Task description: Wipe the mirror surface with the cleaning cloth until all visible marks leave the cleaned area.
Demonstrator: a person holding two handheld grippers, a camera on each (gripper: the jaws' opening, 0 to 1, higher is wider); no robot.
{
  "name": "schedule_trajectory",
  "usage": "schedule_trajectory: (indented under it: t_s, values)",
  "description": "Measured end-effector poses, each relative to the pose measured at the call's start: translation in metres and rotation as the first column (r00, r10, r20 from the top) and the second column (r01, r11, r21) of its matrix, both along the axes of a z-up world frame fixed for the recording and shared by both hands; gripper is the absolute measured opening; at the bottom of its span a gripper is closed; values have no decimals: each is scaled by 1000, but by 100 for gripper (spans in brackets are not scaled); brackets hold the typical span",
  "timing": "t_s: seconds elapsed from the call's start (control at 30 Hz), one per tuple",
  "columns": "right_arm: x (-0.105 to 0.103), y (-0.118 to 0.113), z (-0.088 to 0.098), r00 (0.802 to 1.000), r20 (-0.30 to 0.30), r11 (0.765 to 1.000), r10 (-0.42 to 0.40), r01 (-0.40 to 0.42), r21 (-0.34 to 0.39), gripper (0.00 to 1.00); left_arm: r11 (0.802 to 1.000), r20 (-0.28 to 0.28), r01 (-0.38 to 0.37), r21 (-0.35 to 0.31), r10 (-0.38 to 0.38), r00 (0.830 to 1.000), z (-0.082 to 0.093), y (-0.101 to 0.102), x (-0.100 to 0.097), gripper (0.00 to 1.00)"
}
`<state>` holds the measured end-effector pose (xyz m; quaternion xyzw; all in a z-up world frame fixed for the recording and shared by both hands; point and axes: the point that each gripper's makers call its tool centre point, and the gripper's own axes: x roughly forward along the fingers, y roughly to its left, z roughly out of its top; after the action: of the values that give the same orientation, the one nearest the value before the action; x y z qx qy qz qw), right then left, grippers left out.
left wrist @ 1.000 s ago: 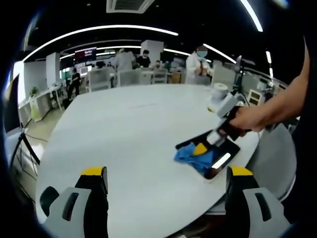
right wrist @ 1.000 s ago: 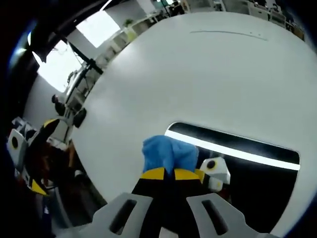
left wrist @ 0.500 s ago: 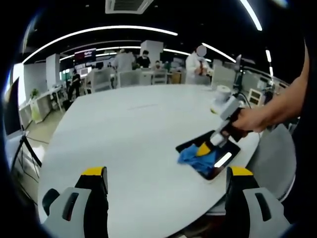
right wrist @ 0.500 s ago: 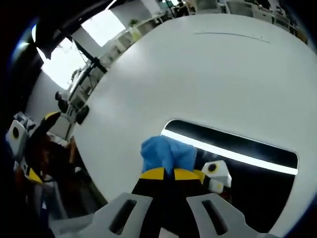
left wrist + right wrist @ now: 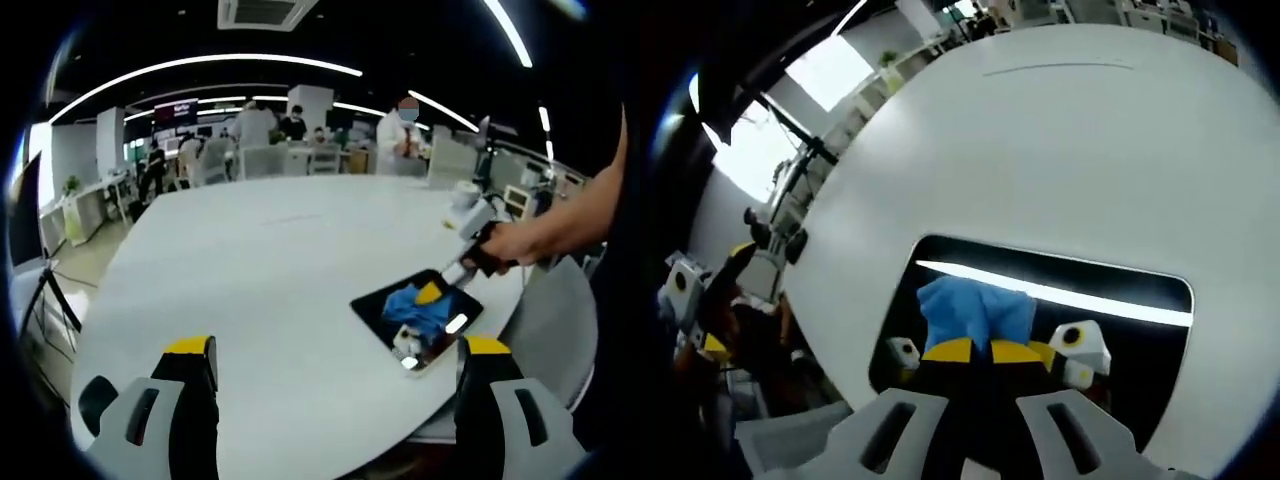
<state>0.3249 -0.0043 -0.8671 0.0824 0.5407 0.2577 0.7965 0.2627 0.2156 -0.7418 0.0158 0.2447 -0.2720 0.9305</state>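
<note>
The mirror (image 5: 1120, 330) lies flat near the right edge of the white round table (image 5: 1040, 150), its long axis running across the right gripper (image 5: 971, 350), whose jaws pinch the blue cleaning cloth (image 5: 975, 312) onto the glass. Most unwiped surface stretches to the right of the cloth. The left gripper (image 5: 335, 350) hovers wide open and empty, well apart on the near side.

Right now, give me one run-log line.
right gripper: shut on cloth | cloth: on mirror | left gripper: open, off the table

Dim room lit by long ceiling strips (image 5: 250, 62), curved by fisheye distortion. One strip glares off the mirror (image 5: 1140, 340). Soft, slightly blurred edges.
</note>
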Motion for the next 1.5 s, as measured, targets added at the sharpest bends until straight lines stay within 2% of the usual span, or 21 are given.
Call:
schedule_trajectory:
  t_s: [0.3,0.43,0.57,0.87,1.07,1.5]
  values:
    - [1,-53,-1,998,-5,998,-55,55,-28,0,1000,3,15,-7,-15,1000,-2,-10,1,100]
    - [0,-79,-1,998,-9,996,-68,67,-62,0,1000,5,22,-11,-22,1000,-1,-15,2,100]
    - [-1,-97,-1,995,-15,992,-94,93,-81,0,1000,6,25,-13,-25,1000,-2,-16,4,100]
    - [-2,-103,-2,994,-12,988,-107,105,-116,0,999,10,34,-13,-33,999,0,-20,8,100]
    - [-4,-103,-1,993,5,986,-119,119,-114,0,999,7,42,-13,-42,999,-1,-22,7,100]
    - [-52,-103,-1,992,-16,985,-123,121,-120,0,999,5,47,-13,-47,999,-2,-22,4,100]
